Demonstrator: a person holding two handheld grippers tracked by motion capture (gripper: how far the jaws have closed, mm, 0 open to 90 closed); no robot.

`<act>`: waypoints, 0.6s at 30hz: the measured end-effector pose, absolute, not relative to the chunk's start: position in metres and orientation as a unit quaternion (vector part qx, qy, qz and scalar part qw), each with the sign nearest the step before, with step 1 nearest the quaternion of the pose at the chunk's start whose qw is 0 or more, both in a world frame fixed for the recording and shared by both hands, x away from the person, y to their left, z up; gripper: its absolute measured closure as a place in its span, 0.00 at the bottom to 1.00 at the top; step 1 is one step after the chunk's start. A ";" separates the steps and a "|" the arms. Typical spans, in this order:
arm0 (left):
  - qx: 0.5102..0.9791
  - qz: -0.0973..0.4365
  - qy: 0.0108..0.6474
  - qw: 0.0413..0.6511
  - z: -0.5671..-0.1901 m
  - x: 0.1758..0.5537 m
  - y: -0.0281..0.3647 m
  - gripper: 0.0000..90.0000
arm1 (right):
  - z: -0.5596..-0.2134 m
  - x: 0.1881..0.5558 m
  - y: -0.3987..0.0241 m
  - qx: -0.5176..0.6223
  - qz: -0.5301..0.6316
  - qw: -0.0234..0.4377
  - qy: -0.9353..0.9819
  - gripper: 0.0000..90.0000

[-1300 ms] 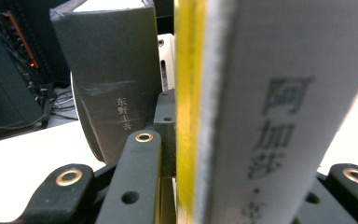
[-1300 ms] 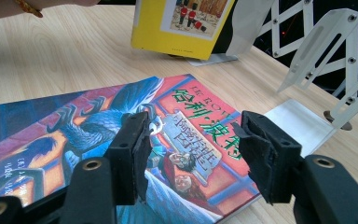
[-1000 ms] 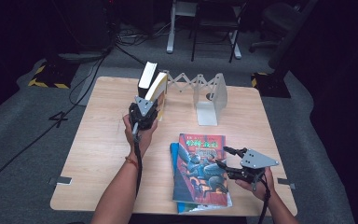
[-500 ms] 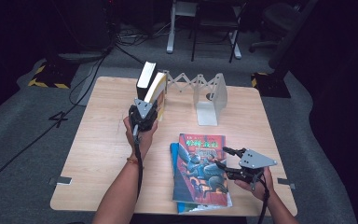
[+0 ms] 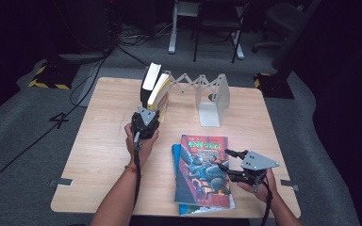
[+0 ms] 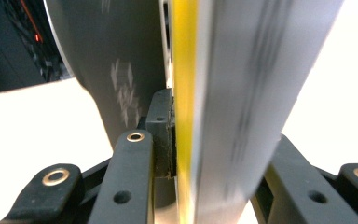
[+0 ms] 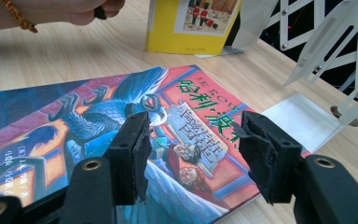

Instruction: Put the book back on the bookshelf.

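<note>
Hovering low at the near right of the counter, the right gripper has its fingers spread wide and empty, above the right edge of the red-and-blue illustrated book. That book lies flat, face up, on top of a blue book whose edge shows along its left side. In the right gripper view the cover spreads out directly ahead of and below the fingers, its long axis running away from the person toward the far edge of the counter. Nothing touches the pads. This is clearly the nearer hand for that flat book, and a pick-up would probably have to come in at its right edge, since the cover is far wider than the opening.

Farther off and to the left, the left gripper is clamped on the lower part of a yellow-covered book. In the left gripper view one pad presses against the yellow cover, and the page block fills the space to the other finger. This book stands nearly upright, its long axis rising and leaning slightly, beside a dark thick book on the finger's far side. Both rest at the left end of the white expandable book rack, whose scissor links stretch rightward beyond them.
</note>
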State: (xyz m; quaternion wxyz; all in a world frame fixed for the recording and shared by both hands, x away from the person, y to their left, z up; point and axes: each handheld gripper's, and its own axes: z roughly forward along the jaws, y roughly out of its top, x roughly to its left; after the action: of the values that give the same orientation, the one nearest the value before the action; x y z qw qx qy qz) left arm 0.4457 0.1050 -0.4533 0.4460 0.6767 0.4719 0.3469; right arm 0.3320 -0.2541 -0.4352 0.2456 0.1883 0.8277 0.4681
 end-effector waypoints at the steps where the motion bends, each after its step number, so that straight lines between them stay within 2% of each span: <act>1: 0.678 0.342 0.475 0.444 -0.457 0.445 0.106 0.78 | -0.435 0.332 -0.254 0.188 0.468 0.246 0.828 0.49; 11: 0.700 0.294 0.503 0.412 -0.489 0.445 0.111 0.77 | -0.442 0.332 -0.248 0.179 0.450 0.242 0.841 0.48; 15: 0.697 0.302 0.508 0.406 -0.491 0.446 0.107 0.82 | -0.443 0.331 -0.246 0.178 0.449 0.242 0.842 0.48; 18: 0.695 0.306 0.512 0.401 -0.490 0.449 0.104 0.83 | -0.442 0.331 -0.246 0.177 0.448 0.242 0.842 0.48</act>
State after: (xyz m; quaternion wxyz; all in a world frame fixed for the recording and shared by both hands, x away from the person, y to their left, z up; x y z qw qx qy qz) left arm 0.4485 0.1040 -0.4904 0.4013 0.6949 0.5120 0.3063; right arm 0.3310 -0.2457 -0.4424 0.2418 0.1773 0.8421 0.4483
